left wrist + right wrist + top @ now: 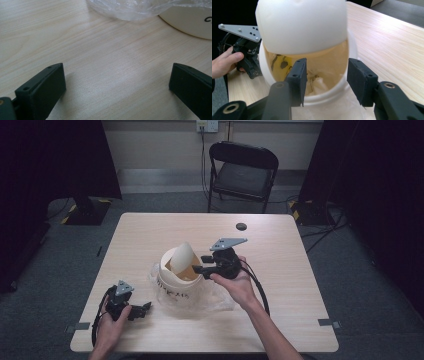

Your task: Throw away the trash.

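Observation:
A white round bin [172,282] with black writing on its side stands mid-table on a crumpled clear plastic bag [217,296]. Its swing lid [183,254] is tipped up, showing the yellowish inside. My right gripper [196,269] is open at the bin's right side, pointing into the mouth. In the right gripper view the jaws [327,75] stand apart just above the near rim [337,93], below the raised lid [302,25], with nothing between them. My left gripper [146,308] rests open on the table at the front left. Its jaws [117,80] frame bare wood, short of the bag [130,8] and the bin [192,22].
A small black disc [241,226] lies near the table's far edge. A black folding chair [243,170] stands beyond the table. Grey tape tabs mark the front corners [327,322]. Bare wood [285,270] spreads to the right of the bin.

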